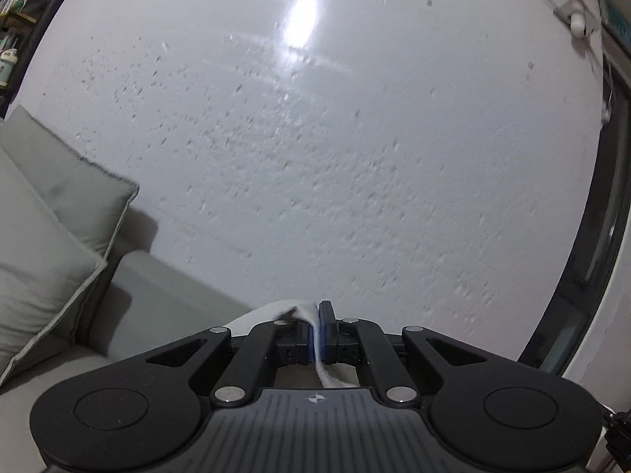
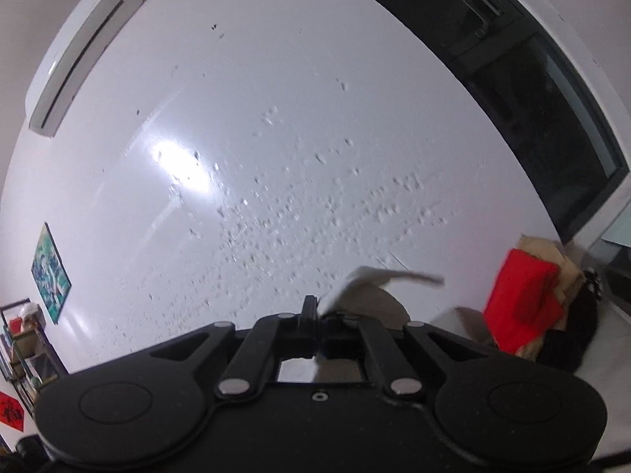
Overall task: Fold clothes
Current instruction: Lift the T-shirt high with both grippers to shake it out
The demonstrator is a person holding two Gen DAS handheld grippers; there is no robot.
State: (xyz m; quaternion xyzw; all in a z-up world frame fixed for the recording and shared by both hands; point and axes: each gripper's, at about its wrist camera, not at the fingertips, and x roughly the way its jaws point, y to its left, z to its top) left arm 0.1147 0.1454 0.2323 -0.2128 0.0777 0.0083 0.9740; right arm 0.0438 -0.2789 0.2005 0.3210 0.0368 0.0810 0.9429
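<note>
Both grippers are raised and point at a white wall. My left gripper [image 1: 316, 333] is shut on a fold of white cloth [image 1: 330, 372]; the cloth runs between the blue pads and hangs down behind them. My right gripper [image 2: 318, 315] is shut on the edge of a pale, beige-white garment [image 2: 370, 282], whose corner sticks up and to the right, blurred. The rest of the garment is hidden below both views.
A grey sofa [image 1: 157, 295] with two cushions [image 1: 43, 236] is at lower left in the left wrist view. A pile with red cloth [image 2: 520, 299], brown and black items sits at right in the right wrist view. A dark window [image 2: 532, 98] and an air conditioner [image 2: 75, 51] are on the wall.
</note>
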